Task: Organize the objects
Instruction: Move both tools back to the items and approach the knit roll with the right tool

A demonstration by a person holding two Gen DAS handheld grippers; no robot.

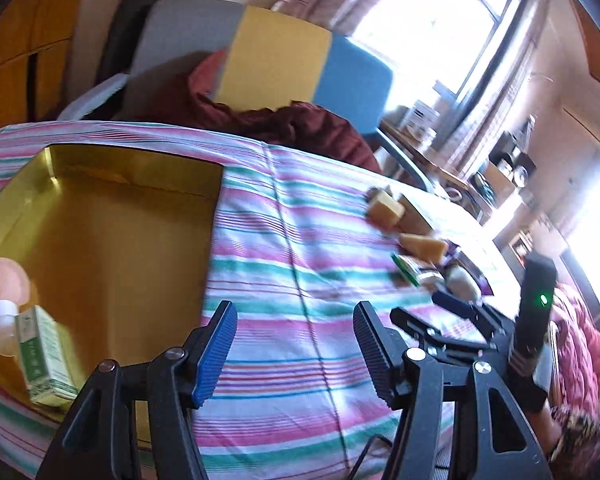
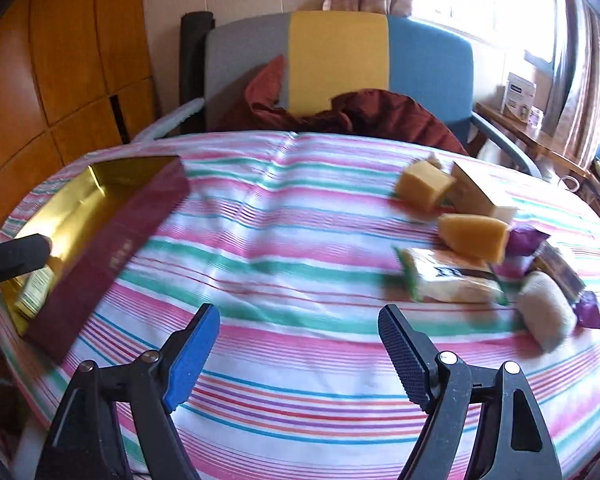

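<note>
Striped tablecloth (image 2: 300, 208) bears gold-lined maroon box (image 2: 112, 232), yellow sponges (image 2: 422, 186)

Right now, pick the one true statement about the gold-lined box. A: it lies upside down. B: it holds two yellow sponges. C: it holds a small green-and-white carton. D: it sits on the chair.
C: the small green-and-white carton lies inside the gold-lined box at its near corner, while the yellow sponges sit apart on the striped cloth.

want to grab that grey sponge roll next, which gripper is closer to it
Right. The right gripper hovers open just short of the grey sponge roll; the left gripper sits by the gold box, farther off.
</note>
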